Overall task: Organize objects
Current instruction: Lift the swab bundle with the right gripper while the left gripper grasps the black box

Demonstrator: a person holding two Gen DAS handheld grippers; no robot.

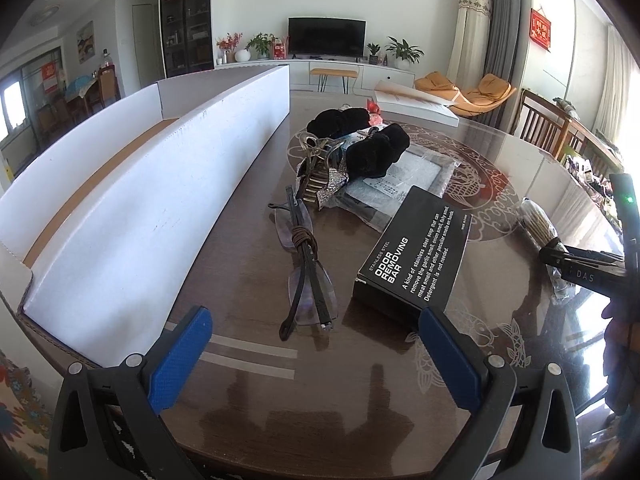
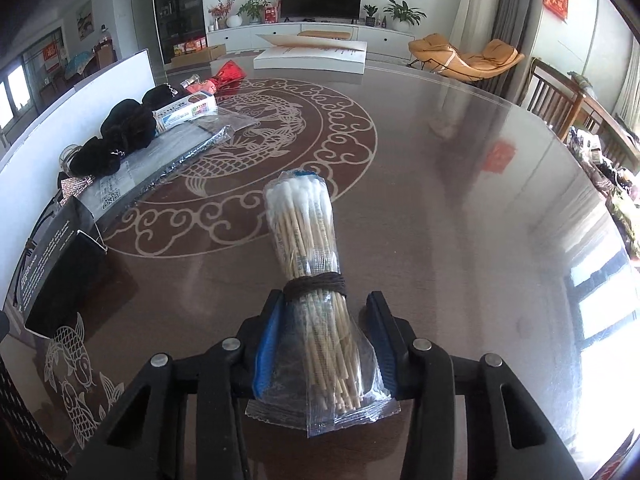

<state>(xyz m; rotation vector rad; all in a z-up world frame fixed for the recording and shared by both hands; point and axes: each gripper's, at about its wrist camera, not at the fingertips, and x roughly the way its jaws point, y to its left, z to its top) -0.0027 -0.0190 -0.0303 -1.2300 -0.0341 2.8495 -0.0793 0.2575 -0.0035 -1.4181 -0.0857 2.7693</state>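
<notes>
- Jaws of the right gripper [image 2: 324,320] pinch a bundle of cotton swabs [image 2: 308,240] in a clear plastic sleeve; the blue pads press on its lower half, just below a dark cord wound round the sticks.
- Swab heads point away from the wrist, toward the middle of the tabletop [image 2: 460,184]; the sealed end of the sleeve hangs back between the finger arms.
- Whether the bundle rests on the glass or is lifted off it cannot be told.
- Left gripper [image 1: 316,344] has its jaws spread wide, with nothing between the blue pads, and hovers over the near edge of the tabletop.
- Just ahead of it lies a pair of folded glasses [image 1: 306,264] with a brown cord wrapped round the arms.
- Beside the glasses, by the gripper's right finger, a black box [image 1: 416,248] printed "ODOR REMOVING BAR" lies flat.
- Farther in, a flat plastic-wrapped packet [image 1: 404,176] carries two black fuzzy pieces [image 1: 376,148] and a glittery hair clip [image 1: 320,184].
- Along the left edge of the tabletop stands a long white cardboard box [image 1: 168,184], open at the top.
- At the far edge lies a flat white carton [image 2: 316,56].
- In the left wrist view the swab bundle shows at the right edge, in the other gripper.
</notes>
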